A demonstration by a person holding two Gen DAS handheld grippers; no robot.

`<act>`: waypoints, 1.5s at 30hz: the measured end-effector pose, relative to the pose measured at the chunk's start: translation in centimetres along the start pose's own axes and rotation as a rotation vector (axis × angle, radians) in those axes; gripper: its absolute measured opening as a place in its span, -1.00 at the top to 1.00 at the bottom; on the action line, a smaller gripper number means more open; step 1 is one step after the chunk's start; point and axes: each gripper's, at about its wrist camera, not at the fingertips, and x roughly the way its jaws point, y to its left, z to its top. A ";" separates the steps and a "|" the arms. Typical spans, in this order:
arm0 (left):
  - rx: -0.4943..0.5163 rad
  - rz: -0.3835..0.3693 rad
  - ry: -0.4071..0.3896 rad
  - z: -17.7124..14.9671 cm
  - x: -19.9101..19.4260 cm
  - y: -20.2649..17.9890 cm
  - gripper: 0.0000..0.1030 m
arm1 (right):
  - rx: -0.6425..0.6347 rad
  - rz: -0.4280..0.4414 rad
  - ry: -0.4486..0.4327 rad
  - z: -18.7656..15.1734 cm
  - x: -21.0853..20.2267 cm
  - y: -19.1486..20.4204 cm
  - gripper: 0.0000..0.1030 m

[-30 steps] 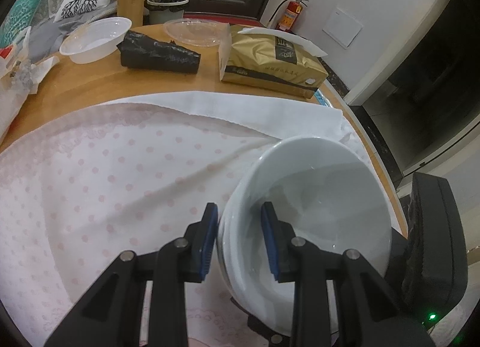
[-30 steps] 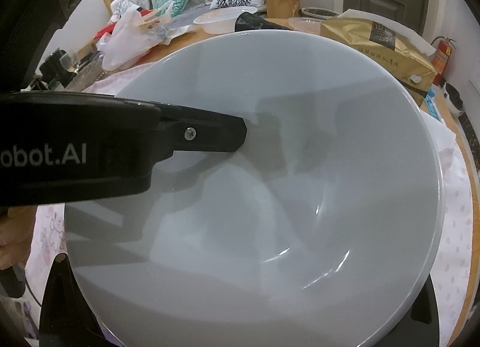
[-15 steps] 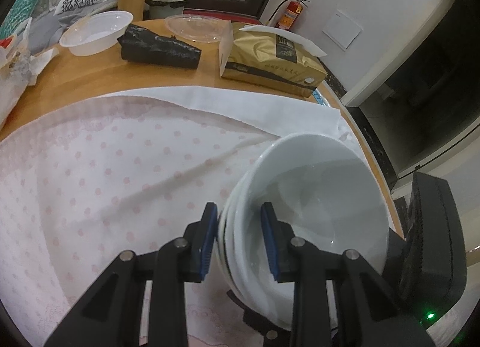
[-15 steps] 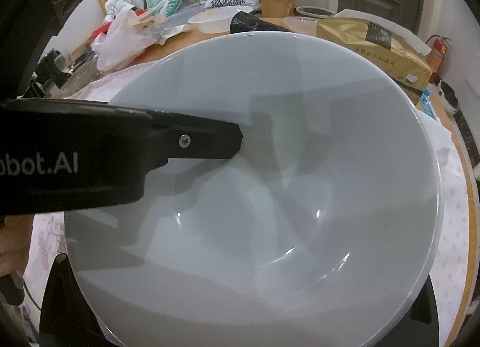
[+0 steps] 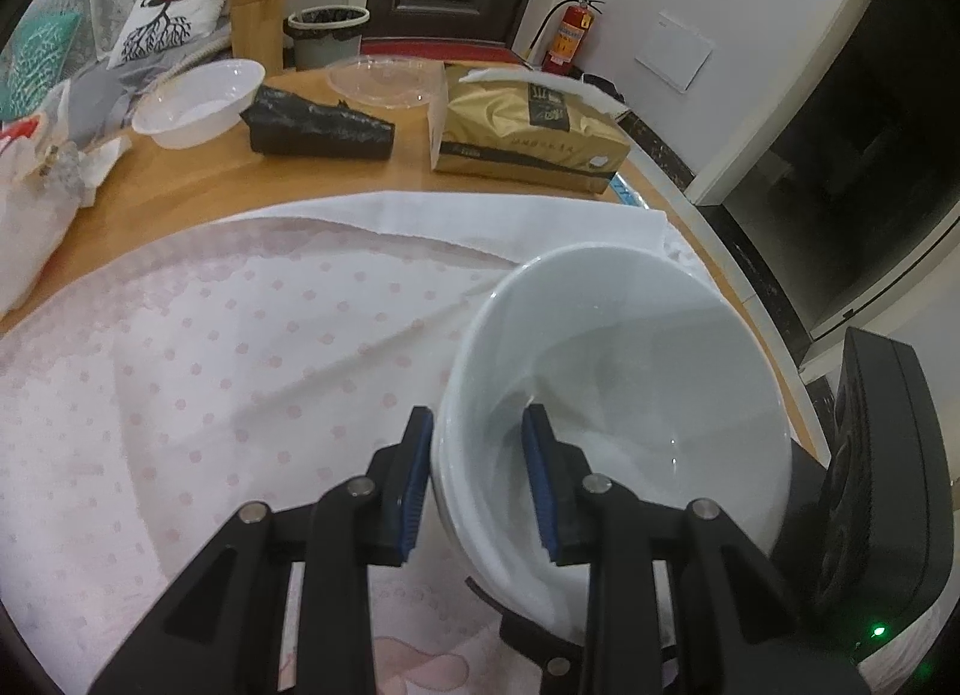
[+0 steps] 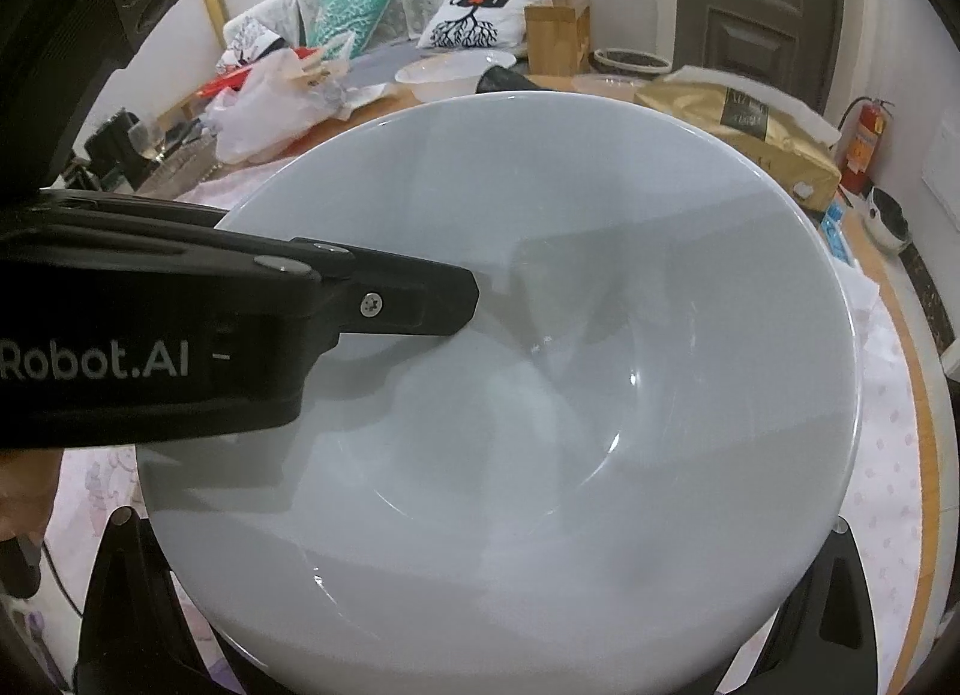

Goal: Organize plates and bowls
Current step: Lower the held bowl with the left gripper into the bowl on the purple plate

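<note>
A stack of white bowls (image 5: 630, 371) hangs above the pink dotted tablecloth (image 5: 210, 383). My left gripper (image 5: 477, 479) is shut on the stack's near rim, one blue pad inside the top bowl and one outside. In the right wrist view the top bowl (image 6: 540, 395) fills the frame, and the left gripper's black finger (image 6: 414, 302) reaches in from the left. My right gripper's fingers (image 6: 126, 605) show only at the bottom corners, wide apart under the bowl; their tips are hidden.
On the wooden table (image 5: 198, 179) behind are a gold tissue pack (image 5: 528, 131), a black bag (image 5: 318, 125), a white plastic bowl (image 5: 198, 101) and a clear lid (image 5: 384, 80). Plastic bags (image 6: 270, 101) lie at the left. The table edge is to the right.
The bowl stack has tilted and moved slightly away from the left wrist camera. The left gripper stays clamped on its rim.
</note>
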 end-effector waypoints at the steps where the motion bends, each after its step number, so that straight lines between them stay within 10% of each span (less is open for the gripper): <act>1: 0.002 0.002 -0.005 0.0 -0.4 -0.1 0.48 | -0.003 -0.001 -0.005 0.0 -0.2 0.2 -0.96; 45: 0.110 0.041 -0.055 -6.7 -9.4 -8.1 0.47 | -0.003 -0.019 -0.073 -5.7 -11.2 3.4 -0.96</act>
